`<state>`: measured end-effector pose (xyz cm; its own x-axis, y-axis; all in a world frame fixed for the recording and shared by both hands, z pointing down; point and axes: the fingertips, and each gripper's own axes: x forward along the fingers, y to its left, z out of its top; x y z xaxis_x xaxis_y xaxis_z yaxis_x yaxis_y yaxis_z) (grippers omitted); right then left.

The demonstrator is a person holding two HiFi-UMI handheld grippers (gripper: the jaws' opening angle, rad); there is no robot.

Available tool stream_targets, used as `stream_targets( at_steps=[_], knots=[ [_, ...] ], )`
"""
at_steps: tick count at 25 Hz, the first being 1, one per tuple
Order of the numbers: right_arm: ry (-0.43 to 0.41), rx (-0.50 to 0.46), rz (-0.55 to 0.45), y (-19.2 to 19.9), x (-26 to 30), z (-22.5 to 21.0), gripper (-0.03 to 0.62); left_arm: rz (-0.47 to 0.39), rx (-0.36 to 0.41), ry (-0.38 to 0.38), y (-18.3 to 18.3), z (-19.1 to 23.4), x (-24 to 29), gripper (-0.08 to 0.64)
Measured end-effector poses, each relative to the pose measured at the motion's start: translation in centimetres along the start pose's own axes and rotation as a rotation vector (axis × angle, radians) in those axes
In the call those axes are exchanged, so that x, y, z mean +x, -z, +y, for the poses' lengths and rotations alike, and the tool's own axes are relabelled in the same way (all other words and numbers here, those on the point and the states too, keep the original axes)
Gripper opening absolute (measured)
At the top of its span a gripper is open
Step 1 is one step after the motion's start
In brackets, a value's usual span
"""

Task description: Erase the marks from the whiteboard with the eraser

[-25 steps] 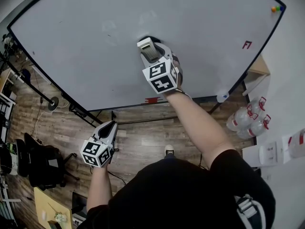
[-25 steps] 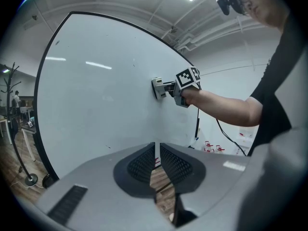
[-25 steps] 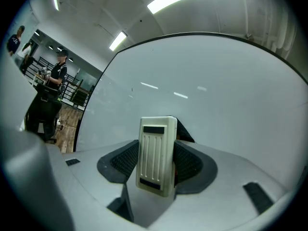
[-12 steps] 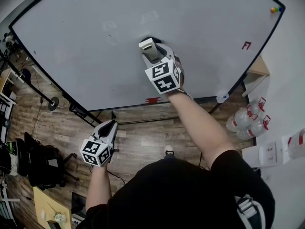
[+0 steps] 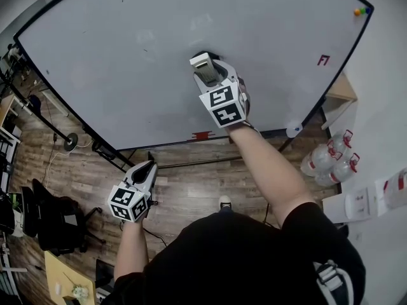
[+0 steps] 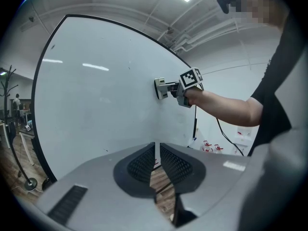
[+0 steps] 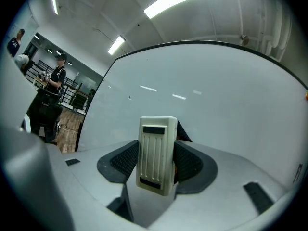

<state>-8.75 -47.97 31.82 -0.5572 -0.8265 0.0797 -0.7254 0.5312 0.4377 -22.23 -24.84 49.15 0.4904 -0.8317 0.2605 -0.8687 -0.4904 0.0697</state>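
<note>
A large whiteboard (image 5: 127, 75) on a stand fills the upper head view. My right gripper (image 5: 206, 65) is shut on a cream ribbed eraser (image 7: 156, 153), whose far face presses against the board (image 7: 216, 95); from the side, the eraser (image 6: 160, 88) touches the board (image 6: 96, 105). Faint smudges (image 5: 146, 40) remain left of the eraser, and a small red mark (image 5: 324, 60) sits near the right edge. My left gripper (image 5: 146, 170) hangs low over the floor, jaws nearly together with nothing between them (image 6: 157, 158).
Coloured magnets (image 5: 360, 10) sit at the board's top right. A red item (image 5: 202, 135) lies at the board's lower edge. Water bottles (image 5: 331, 157) stand on the floor at right, a black chair (image 5: 54, 221) at left. People (image 7: 50, 95) stand far off.
My right gripper and the eraser have slid slightly right and down along the board. The left gripper has stayed put.
</note>
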Motion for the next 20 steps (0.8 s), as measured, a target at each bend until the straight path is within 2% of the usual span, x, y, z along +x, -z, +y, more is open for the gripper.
stream_targets(
  at_steps=[20],
  knots=[
    [0.091,0.083,-0.031,1.2,-8.0,-6.6,0.229,0.009,0.057,0.092,-1.4,-4.0,2.3,0.044]
  ],
)
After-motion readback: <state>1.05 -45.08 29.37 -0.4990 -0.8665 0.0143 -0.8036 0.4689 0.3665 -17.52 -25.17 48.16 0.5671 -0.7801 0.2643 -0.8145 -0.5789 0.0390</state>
